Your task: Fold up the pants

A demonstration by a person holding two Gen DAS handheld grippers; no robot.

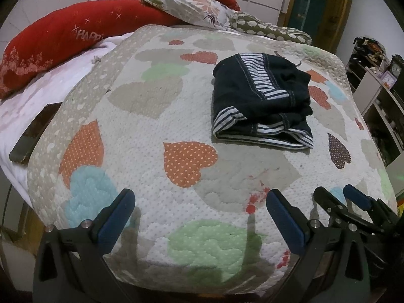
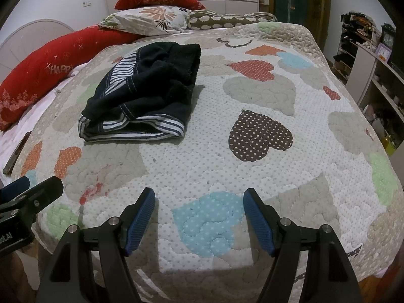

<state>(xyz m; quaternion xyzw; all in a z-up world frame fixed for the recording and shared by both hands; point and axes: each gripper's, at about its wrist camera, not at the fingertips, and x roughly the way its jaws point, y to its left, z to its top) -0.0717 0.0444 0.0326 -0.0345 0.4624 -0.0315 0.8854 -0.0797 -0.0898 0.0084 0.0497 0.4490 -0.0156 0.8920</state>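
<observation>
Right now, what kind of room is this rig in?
Most likely a home bedroom: a bed under a quilted heart-patterned bedspread, long red pillows at its head, and cluttered white shelving along the wall.

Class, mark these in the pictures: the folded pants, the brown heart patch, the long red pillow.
folded pants (image 1: 260,96): left wrist view, dark top layer.
brown heart patch (image 2: 260,136): right wrist view, its middle.
long red pillow (image 1: 65,43): left wrist view, its middle.

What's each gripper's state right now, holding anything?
Left gripper: open, holding nothing, clear of the folded dark navy pants with striped trim.
Right gripper: open, empty, over the heart-patterned quilt.
</observation>
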